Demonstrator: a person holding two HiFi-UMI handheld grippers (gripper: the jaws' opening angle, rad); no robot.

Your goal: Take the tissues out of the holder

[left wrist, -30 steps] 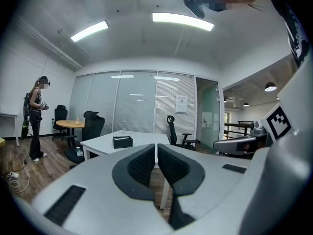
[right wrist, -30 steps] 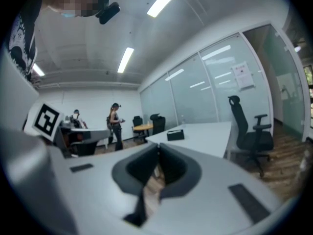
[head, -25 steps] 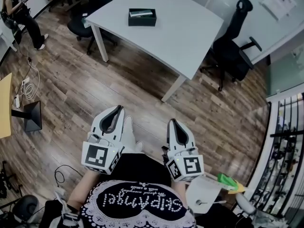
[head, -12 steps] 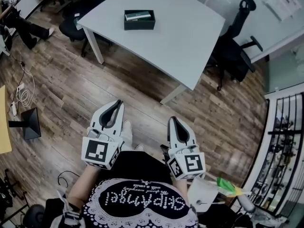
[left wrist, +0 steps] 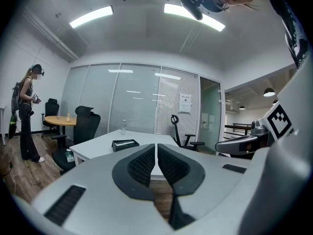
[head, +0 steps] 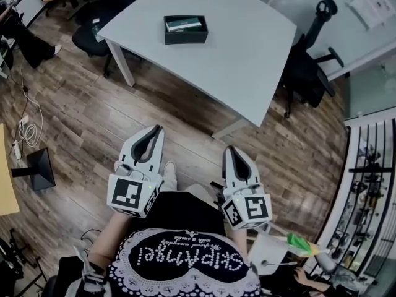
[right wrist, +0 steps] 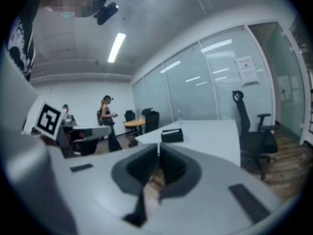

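the left gripper [head: 155,130] and right gripper [head: 230,149] point at the table [head: 260,60], jaws together and empty, because the tissue holder [head: 185,30] lies well beyond reach.

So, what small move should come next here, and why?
Probably a step closer to the table, bringing both grippers toward the holder. The holder sits on the table, far ahead of the left gripper and the right gripper, which hang over the floor, seemingly out of reach. Both are shut and empty, so opening them can likely wait until they are nearer.
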